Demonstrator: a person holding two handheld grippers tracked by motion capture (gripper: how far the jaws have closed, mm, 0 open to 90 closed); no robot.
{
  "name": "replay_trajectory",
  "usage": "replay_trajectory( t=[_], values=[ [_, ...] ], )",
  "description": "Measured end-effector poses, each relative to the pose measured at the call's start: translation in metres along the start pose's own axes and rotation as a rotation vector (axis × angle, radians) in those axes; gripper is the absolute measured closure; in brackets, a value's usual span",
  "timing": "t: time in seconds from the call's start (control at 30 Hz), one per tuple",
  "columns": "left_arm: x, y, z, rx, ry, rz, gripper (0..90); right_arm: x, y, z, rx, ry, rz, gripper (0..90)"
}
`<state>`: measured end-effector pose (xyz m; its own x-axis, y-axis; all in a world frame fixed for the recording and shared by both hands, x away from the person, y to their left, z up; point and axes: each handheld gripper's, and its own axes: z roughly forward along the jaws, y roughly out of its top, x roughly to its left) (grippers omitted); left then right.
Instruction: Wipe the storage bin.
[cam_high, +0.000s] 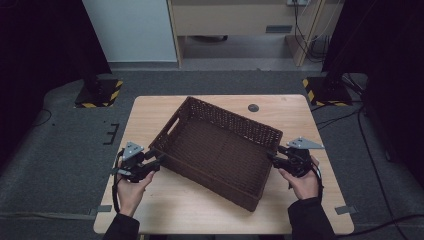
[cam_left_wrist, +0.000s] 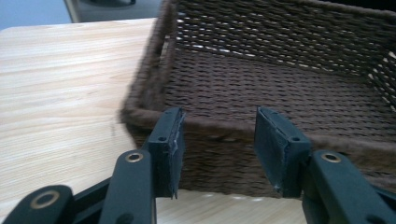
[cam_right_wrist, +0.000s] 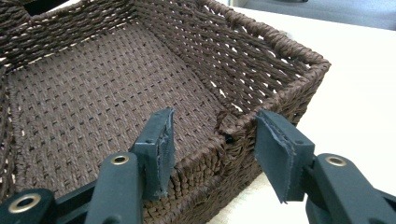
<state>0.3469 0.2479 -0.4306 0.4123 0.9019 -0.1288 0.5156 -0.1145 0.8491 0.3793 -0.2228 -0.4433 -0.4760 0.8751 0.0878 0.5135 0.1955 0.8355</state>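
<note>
An empty brown woven basket (cam_high: 231, 120) lies turned at an angle on the wooden table (cam_high: 175, 210). My left gripper (cam_high: 159, 161) is at the basket's left near wall. In the left gripper view its jaws (cam_left_wrist: 219, 149) stand apart, with the basket's rim (cam_left_wrist: 219, 125) just beyond the pads and untouched. My right gripper (cam_high: 273, 158) is at the basket's right end. In the right gripper view its jaws (cam_right_wrist: 212, 149) straddle the woven wall (cam_right_wrist: 205, 156), with a gap on each side of it. A hand holds each gripper.
A small black round disc (cam_high: 253, 107) sits near the table's far edge. Two dark stands with yellow-and-black striped bases (cam_high: 97, 93) (cam_high: 327, 90) rest on the floor beyond the far corners. Cables run over the floor at the right.
</note>
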Motion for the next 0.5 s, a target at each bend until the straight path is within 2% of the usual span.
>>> replay_trajectory(
  t=[0.13,0.3,0.4,0.5],
  values=[
    [-0.010,-0.001,0.008,0.015,-0.029,0.023,50.0,0.003,-0.001,-0.004,0.008,0.010,0.010,47.6],
    [-0.013,-0.001,0.014,0.028,-0.023,0.039,49.5,0.005,0.001,-0.008,0.031,0.021,-0.008,48.8],
    [-0.013,0.000,0.016,0.028,-0.018,0.048,50.8,0.004,0.004,-0.011,0.017,0.026,-0.007,47.3],
    [-0.011,0.002,0.018,0.026,-0.015,0.044,51.0,0.000,0.007,-0.011,-0.021,-0.012,-0.013,43.1]
  ],
)
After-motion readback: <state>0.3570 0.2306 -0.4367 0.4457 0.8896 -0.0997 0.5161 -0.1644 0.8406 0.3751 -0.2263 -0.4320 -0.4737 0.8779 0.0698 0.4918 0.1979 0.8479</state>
